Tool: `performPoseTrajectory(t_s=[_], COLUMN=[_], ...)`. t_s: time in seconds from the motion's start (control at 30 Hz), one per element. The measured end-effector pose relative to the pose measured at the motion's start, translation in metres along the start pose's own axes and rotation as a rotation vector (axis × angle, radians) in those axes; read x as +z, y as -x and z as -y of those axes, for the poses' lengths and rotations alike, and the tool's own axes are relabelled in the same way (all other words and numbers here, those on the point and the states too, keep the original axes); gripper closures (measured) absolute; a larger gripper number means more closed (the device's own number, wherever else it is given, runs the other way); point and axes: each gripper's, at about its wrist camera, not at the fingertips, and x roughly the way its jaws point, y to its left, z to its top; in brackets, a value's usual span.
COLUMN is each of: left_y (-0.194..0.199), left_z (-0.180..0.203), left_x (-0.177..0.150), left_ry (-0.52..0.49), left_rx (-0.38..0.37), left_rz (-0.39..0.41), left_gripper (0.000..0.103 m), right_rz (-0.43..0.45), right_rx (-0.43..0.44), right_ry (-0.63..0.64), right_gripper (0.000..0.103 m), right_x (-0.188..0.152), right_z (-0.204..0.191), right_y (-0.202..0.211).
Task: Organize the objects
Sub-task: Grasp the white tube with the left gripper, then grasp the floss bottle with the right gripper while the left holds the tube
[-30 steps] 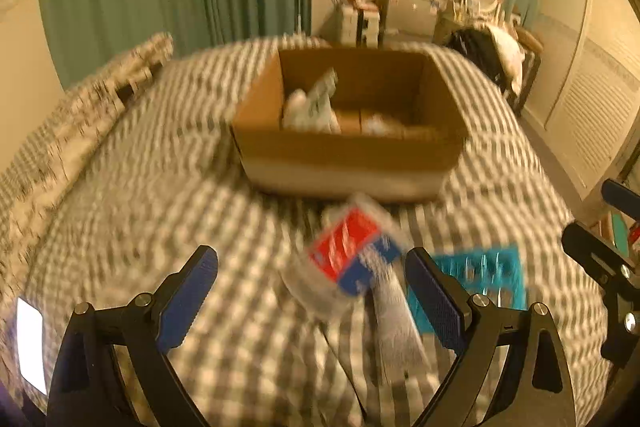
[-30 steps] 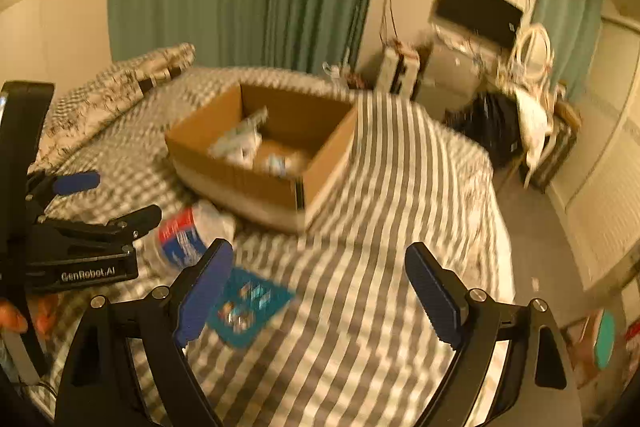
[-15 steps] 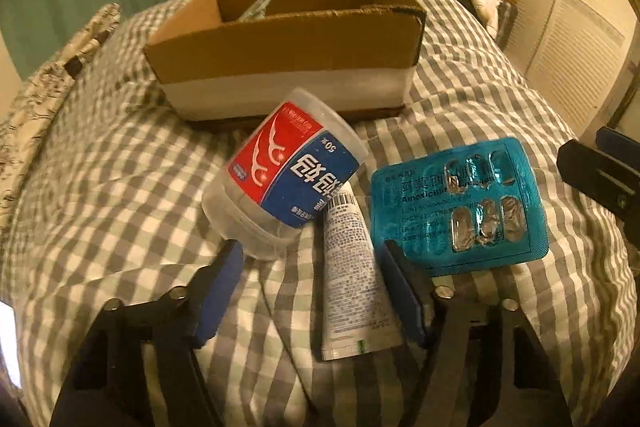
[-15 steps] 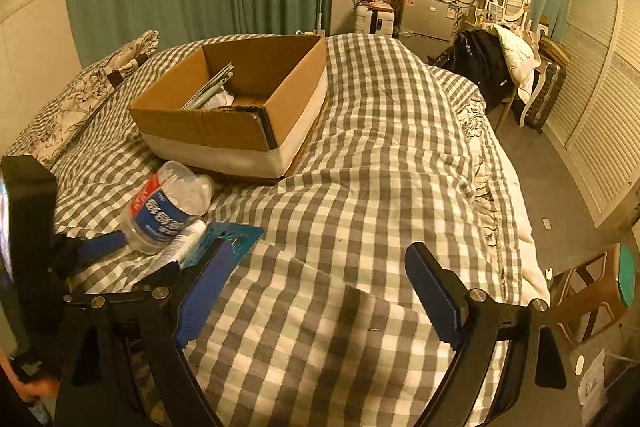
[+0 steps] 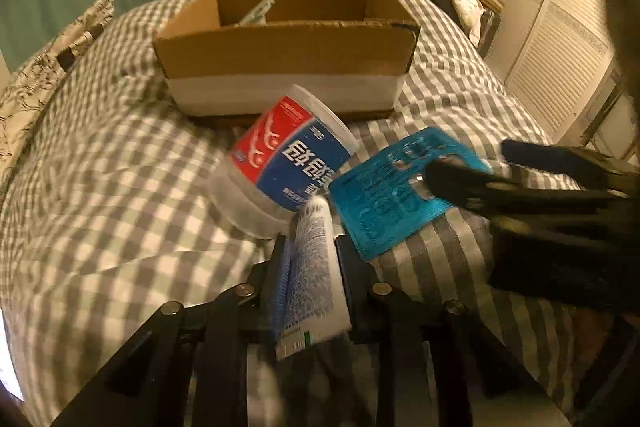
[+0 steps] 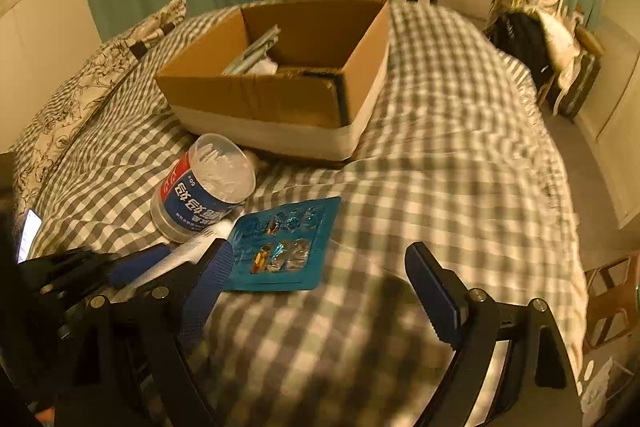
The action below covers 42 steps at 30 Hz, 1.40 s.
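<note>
The tube (image 5: pixel 310 267) is clamped between the fingers of the left tool (image 5: pixel 310 259), its crimped end toward the camera and its cap end pointing at the jar (image 5: pixel 284 163). In the right wrist view the same tube (image 6: pixel 192 249) shows as a white bar between the left tool's blue pads.

The jar lies on its side on the bed (image 5: pixel 100 187), touching the tube's far end; its red-and-blue label faces up and its clear base end faces the left camera. Seen from the right, the jar (image 6: pixel 204 187) shows white contents through its clear end.

Just to the right of the tube lies the blister pack (image 5: pixel 396 187), teal, flat on the checked cover, one corner beside the jar. The right tool (image 5: pixel 552 187) reaches over the pack's far edge in the left view. From its own camera the right tool (image 6: pixel 320 291) stands wide open, holding nothing, with the pack (image 6: pixel 284 247) just beside its left finger.

Beyond the jar sits the box (image 5: pixel 280 55), open-topped cardboard with a white band along its base, some packets inside against the back wall. A patterned pillow (image 6: pixel 96 83) lies at the bed's left edge.
</note>
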Motion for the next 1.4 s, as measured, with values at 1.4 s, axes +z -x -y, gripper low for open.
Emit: performPoseTrajectory(t_s=[1.4], left_y=[0.051], left_z=[-0.112], left_x=[0.005], left_ry=[0.187], left_rx=[0.063], left_rz=[0.172], left_gripper=[0.087], right_rz=[-0.008], right_rx=[-0.029], right_ry=[0.298], right_gripper=[0.015], right_x=[0.013], right_z=[-0.119], right_y=[-0.044])
